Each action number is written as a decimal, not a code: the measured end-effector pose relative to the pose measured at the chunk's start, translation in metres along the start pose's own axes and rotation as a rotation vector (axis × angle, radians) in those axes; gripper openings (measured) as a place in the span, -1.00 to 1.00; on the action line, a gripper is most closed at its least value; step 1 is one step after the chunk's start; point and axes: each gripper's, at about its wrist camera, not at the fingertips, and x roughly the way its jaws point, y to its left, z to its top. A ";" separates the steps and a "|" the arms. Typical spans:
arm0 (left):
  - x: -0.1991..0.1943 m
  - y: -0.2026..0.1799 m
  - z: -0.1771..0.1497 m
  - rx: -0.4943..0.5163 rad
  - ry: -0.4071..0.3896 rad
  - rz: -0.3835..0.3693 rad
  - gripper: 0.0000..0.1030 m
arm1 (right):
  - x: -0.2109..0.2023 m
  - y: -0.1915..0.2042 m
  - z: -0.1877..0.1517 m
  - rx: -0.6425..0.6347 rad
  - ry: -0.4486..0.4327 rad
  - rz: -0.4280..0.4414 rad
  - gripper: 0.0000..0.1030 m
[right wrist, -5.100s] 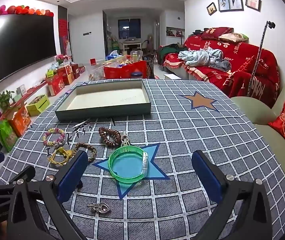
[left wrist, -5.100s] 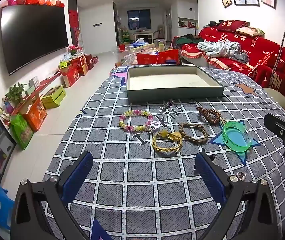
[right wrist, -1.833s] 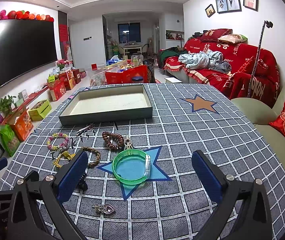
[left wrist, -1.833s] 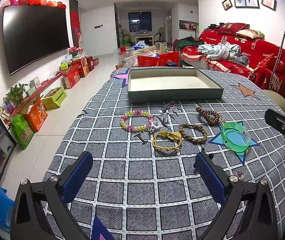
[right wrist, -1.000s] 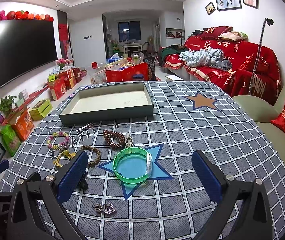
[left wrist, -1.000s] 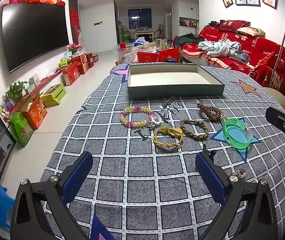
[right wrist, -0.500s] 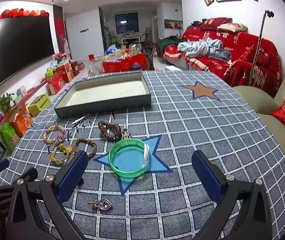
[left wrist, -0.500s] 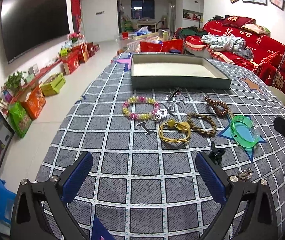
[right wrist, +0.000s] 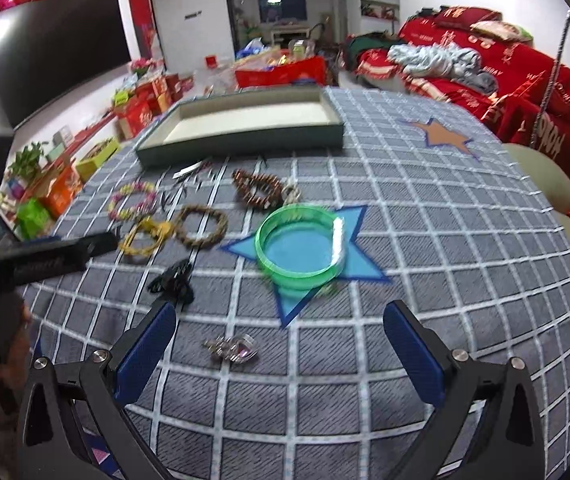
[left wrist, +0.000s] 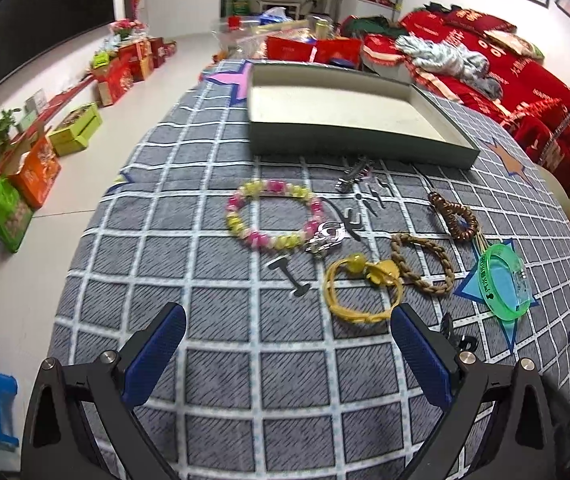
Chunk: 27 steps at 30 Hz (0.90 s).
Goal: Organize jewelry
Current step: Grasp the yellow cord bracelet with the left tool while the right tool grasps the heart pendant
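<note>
Jewelry lies spread on a grey checked tablecloth in front of a shallow grey-green tray (left wrist: 365, 146) (right wrist: 245, 138). A pink-and-yellow bead bracelet (left wrist: 271, 216), a yellow cord bracelet (left wrist: 361, 290), a braided tan bracelet (left wrist: 423, 266), a brown bead bracelet (left wrist: 455, 216) and a green bangle (left wrist: 503, 282) (right wrist: 299, 246) sit in a loose row. My left gripper (left wrist: 287, 354) is open, low over the cloth just short of the yellow bracelet. My right gripper (right wrist: 281, 350) is open around a small silver pendant (right wrist: 233, 348), below the green bangle. A black hair clip (right wrist: 173, 280) lies by its left finger.
Silver clips (left wrist: 351, 172) lie near the tray's front wall. A red-covered sofa (right wrist: 485, 80) runs along the right, a cream seat (right wrist: 541, 176) at the table's right edge. Boxes (left wrist: 37, 172) line the floor at left under a television (right wrist: 57, 52). The left gripper's arm (right wrist: 53, 256) reaches in beside the yellow bracelet.
Both grippers have dropped lower and moved forward toward the jewelry, which looms larger. The left closed in on the yellow bracelet, the right on the pendant and green bangle. Nothing was grasped.
</note>
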 end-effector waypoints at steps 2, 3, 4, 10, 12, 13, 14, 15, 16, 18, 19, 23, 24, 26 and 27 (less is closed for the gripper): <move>0.004 -0.006 0.003 0.026 0.004 -0.010 1.00 | 0.006 0.004 -0.002 -0.001 0.029 0.005 1.00; 0.005 -0.009 0.004 0.038 0.006 -0.013 1.00 | 0.009 0.005 -0.003 0.002 0.043 0.008 1.00; 0.006 -0.011 0.005 0.046 0.007 -0.016 1.00 | 0.011 0.006 -0.004 0.005 0.051 0.012 0.99; 0.016 -0.019 0.010 0.074 0.023 -0.021 1.00 | 0.021 0.014 -0.007 0.002 0.085 0.019 0.79; 0.018 -0.022 0.012 0.080 0.026 -0.027 1.00 | 0.022 0.016 -0.007 -0.002 0.091 0.019 0.76; 0.020 -0.025 0.013 0.087 0.033 -0.025 0.95 | 0.023 0.017 -0.007 -0.004 0.094 0.018 0.73; 0.022 -0.026 0.013 0.091 0.042 -0.027 0.95 | 0.024 0.018 -0.008 -0.005 0.099 0.017 0.70; 0.023 -0.027 0.013 0.091 0.045 -0.029 0.95 | 0.025 0.019 -0.008 -0.006 0.104 0.015 0.60; 0.025 -0.029 0.013 0.093 0.045 -0.032 0.91 | 0.026 0.020 -0.009 -0.005 0.112 0.012 0.47; 0.027 -0.031 0.013 0.103 0.051 -0.033 0.78 | 0.027 0.021 -0.009 -0.012 0.112 -0.004 0.45; 0.028 -0.033 0.013 0.111 0.052 -0.031 0.77 | 0.027 0.022 -0.009 -0.015 0.112 -0.006 0.42; 0.027 -0.041 0.011 0.152 0.030 -0.014 0.37 | 0.028 0.028 -0.009 -0.042 0.113 -0.034 0.23; 0.026 -0.043 0.010 0.164 0.025 -0.016 0.30 | 0.028 0.029 -0.009 -0.048 0.113 -0.040 0.13; 0.025 -0.044 0.009 0.174 0.016 -0.031 -0.20 | 0.027 0.030 -0.008 -0.056 0.111 -0.045 -0.15; 0.025 -0.044 0.009 0.180 0.015 -0.035 -0.31 | 0.027 0.030 -0.008 -0.052 0.111 -0.041 -0.33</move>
